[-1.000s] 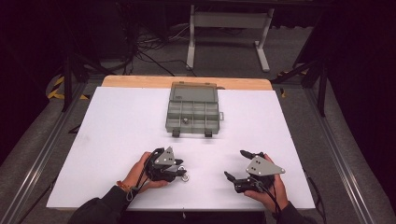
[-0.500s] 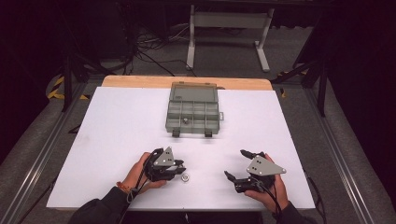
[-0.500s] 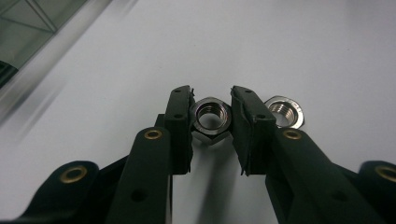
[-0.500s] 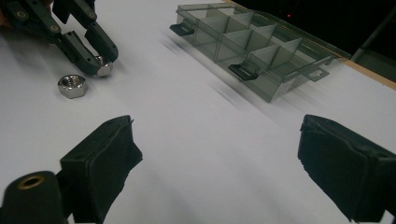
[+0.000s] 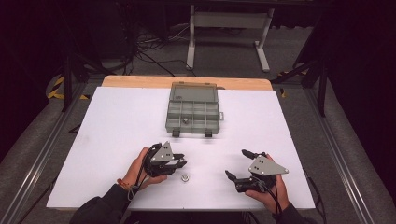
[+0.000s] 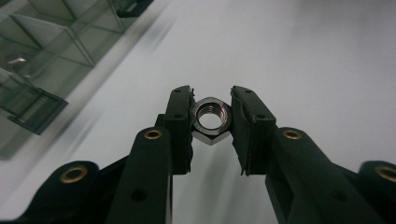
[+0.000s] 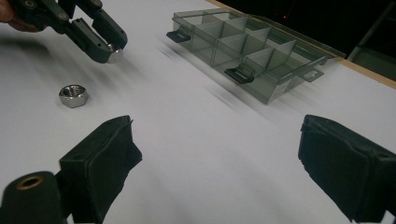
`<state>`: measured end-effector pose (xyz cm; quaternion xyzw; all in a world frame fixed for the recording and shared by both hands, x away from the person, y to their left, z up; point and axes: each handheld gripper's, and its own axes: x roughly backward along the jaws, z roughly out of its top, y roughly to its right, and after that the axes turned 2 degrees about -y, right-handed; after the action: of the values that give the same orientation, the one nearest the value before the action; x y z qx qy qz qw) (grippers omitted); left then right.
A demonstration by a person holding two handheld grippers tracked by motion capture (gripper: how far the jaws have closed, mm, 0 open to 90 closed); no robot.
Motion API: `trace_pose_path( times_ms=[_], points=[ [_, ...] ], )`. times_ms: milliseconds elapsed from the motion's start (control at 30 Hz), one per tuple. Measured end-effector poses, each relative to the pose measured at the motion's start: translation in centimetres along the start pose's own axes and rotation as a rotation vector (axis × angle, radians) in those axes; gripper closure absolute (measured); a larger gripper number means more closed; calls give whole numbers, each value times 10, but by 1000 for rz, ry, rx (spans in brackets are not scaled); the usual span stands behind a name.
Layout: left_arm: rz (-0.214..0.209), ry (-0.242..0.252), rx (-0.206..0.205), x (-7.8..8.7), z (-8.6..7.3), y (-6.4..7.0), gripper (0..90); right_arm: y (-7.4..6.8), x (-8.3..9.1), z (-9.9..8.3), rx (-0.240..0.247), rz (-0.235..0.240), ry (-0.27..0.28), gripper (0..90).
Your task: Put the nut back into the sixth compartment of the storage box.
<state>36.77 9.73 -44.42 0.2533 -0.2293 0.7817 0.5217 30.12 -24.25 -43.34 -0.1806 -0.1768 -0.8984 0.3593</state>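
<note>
My left gripper (image 6: 211, 116) is shut on a steel hex nut (image 6: 211, 119), its threaded hole facing the camera. In the high view the left gripper (image 5: 180, 161) is at the front of the white table (image 5: 116, 130). A second hex nut (image 5: 185, 177) lies loose on the table just in front of its tips. The right gripper view shows that loose nut (image 7: 73, 95) below the left gripper (image 7: 105, 44), which hangs a little above the table. My right gripper (image 5: 236, 163) rests at the front right, open and holding nothing (image 7: 217, 135).
A grey clear-plastic organizer box (image 5: 192, 112) with several compartments lies open at the table's middle back, latches toward me; a small part sits in one compartment (image 5: 185, 120). The box (image 7: 252, 51) is beyond the right jaws. Bare white table lies between box and grippers.
The left gripper has shifted slightly with a nut in its jaws, uncovering the loose nut on the table beside it. The right gripper has not moved.
</note>
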Motion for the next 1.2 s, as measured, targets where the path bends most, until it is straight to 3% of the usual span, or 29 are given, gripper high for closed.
trace_pose_path(
  times_ms=[300,500,767,1200],
  points=[
    [41,71,39,7,13,-17,698,0,2,-2,-1,-8,-7,110],
    [54,99,45,7,22,-29,698,2,3,-4,-7,-10,-7,111],
    [86,117,40,8,36,-41,698,3,4,-4,-11,-7,-6,111],
    [140,102,54,2,51,-57,698,2,2,-4,-3,-3,-12,112]
  ],
)
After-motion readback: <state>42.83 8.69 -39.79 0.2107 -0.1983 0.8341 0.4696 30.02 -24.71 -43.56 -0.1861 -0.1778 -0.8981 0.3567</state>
